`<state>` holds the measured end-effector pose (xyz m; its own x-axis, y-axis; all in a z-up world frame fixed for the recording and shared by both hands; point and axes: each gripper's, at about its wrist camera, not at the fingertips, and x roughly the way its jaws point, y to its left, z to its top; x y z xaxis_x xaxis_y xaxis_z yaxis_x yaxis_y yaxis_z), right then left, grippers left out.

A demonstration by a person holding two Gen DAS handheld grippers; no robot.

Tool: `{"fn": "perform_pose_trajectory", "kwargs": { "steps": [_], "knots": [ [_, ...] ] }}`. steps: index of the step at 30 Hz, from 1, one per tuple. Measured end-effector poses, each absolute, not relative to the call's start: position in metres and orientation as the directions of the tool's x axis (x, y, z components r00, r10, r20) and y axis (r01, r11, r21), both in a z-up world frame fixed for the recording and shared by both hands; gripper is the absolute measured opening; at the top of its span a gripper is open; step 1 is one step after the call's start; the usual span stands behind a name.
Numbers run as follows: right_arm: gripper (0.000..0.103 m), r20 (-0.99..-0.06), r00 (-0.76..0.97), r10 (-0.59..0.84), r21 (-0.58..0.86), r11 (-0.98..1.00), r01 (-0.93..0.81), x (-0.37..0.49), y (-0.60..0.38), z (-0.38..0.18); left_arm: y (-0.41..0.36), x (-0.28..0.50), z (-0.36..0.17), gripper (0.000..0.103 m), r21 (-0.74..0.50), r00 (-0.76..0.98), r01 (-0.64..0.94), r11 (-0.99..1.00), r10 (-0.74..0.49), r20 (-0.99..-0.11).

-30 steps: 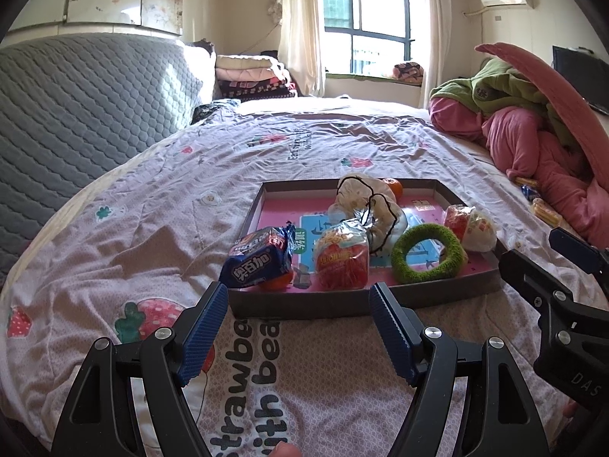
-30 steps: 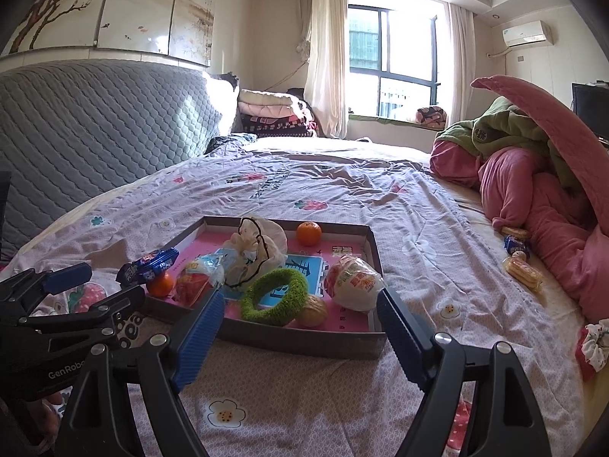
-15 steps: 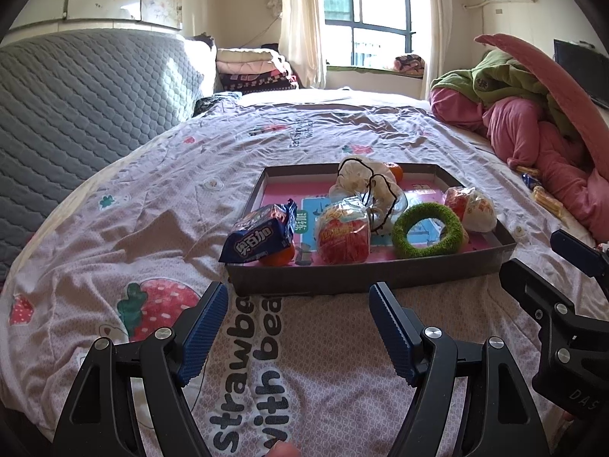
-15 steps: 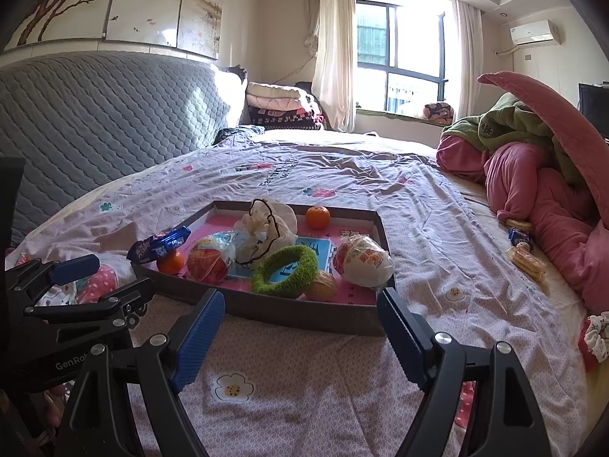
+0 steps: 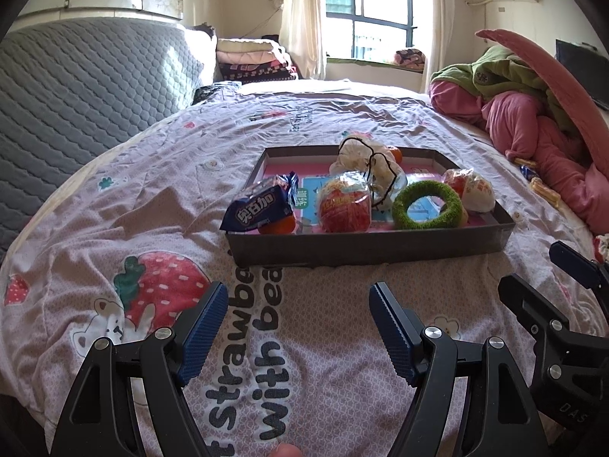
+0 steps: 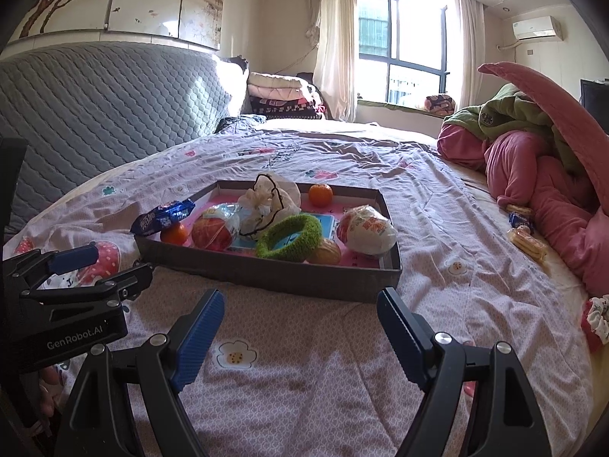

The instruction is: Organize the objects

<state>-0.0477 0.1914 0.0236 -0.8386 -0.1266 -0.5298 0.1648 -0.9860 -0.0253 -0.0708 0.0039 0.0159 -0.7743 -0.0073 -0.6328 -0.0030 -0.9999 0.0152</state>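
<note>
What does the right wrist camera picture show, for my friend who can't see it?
A shallow grey tray sits on a flowery bedspread, holding a green fuzzy ring, oranges and wrapped snacks. The right gripper hangs open and empty in front of it, with the left gripper at the left edge.

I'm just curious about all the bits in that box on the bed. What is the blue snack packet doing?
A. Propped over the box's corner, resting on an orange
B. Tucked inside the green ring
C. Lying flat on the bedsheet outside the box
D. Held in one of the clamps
A: the blue snack packet sits over the corner of the box, on top of an orange; both clamps are empty.
</note>
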Motion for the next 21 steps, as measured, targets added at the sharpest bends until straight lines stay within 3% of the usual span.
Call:
{"fn": "perform_pose_trajectory", "kwargs": {
  "steps": [21],
  "knots": [
    [0.082,-0.556,-0.826,-0.094,-0.051,-0.988,0.146,-0.043,0.192,-0.001,0.006,-0.060,-0.013,0.078,0.017,-0.746,-0.035,-0.999,0.015,-0.666]
  ]
}}
